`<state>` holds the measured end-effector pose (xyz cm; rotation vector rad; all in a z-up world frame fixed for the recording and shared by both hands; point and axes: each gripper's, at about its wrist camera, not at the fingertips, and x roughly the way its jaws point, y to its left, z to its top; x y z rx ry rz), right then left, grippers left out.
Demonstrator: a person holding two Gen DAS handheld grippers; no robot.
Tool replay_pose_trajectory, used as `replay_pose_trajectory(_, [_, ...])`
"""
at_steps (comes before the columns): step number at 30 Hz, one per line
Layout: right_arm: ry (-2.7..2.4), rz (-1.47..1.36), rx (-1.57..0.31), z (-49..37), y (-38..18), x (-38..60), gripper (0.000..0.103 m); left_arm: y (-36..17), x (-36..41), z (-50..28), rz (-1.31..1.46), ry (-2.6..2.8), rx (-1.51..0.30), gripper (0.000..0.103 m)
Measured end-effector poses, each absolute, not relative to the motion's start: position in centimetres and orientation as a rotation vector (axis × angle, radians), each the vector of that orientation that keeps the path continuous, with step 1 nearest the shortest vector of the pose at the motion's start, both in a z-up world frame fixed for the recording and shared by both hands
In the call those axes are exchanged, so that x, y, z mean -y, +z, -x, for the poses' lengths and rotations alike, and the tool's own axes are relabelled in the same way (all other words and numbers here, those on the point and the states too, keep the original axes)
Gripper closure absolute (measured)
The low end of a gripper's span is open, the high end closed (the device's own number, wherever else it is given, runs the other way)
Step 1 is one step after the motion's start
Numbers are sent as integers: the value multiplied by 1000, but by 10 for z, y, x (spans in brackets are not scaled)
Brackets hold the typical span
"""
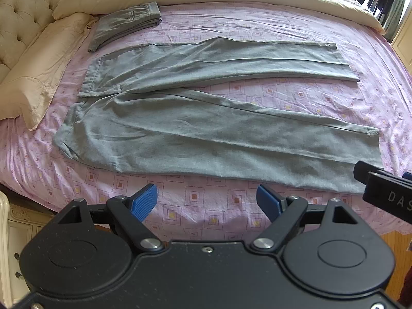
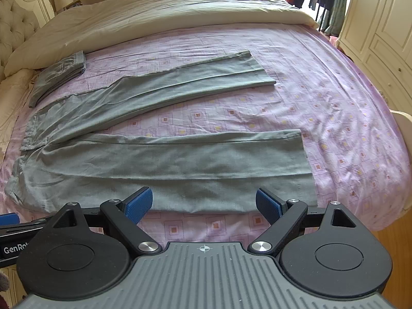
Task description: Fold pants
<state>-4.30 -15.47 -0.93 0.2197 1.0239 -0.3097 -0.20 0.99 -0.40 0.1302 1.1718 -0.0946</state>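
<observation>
The pants [image 1: 206, 134] are a grey woven cloth, matt, with a fine heathered grain and soft creases. The folded pair [image 1: 123, 25] near the pillow [image 1: 38, 77] looks like the same cloth. The bed sheet [image 1: 283, 20] is thin printed cotton, pink-lilac, matt and lightly wrinkled. The pillow is a pale beige cloth with a faint sheen. The duvet [image 2: 167, 7] is cream cloth, matt and rumpled. The headboard [image 1: 20, 2] is buttoned, tufted upholstery. Each tool, left [image 1: 206, 200] and right [image 2: 204, 204], is matt black plastic with ribbed blue rubbery pads [image 1: 144, 200] and shiny metal pivots [image 1: 150, 243]. The wardrobe [image 2: 381, 25] is painted cream, smooth.
</observation>
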Motion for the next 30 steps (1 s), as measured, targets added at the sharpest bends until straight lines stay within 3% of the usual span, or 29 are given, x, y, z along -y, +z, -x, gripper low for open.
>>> replay_pose_trajectory(30, [-310, -216, -1025, 42, -10, 153, 15, -6, -11, 5, -128, -101, -1180, 18])
